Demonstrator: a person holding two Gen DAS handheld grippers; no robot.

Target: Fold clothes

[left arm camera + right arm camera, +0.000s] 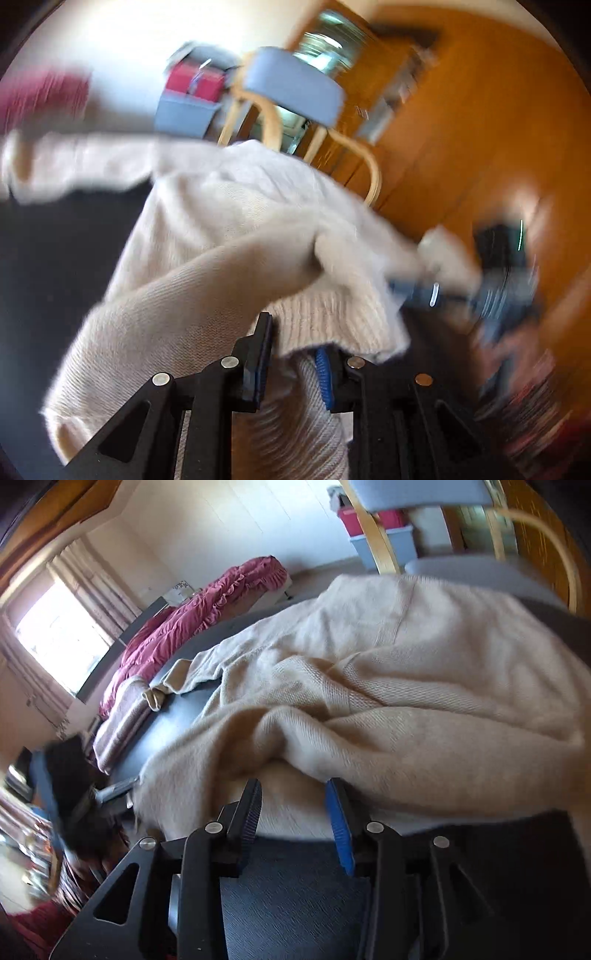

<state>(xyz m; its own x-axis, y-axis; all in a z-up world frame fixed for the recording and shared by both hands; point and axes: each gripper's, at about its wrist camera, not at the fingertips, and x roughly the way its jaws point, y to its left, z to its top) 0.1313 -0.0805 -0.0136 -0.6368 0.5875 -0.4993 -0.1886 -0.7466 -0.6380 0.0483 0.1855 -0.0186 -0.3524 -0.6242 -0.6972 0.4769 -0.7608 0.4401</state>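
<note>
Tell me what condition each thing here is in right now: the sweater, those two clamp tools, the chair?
Sweater: beige, bunched, partly folded on the dark table.
Left hand-held gripper: sweater knit between its parted fingers, grip unclear.
Right hand-held gripper: open, at the sweater's near edge.
Chair: upright behind the table, unoccupied.

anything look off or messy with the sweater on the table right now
The cream sweater is not flat: it lies bunched in thick folds on the dark table, and one sleeve trails out askew toward the far edge. No damage shows.
</note>
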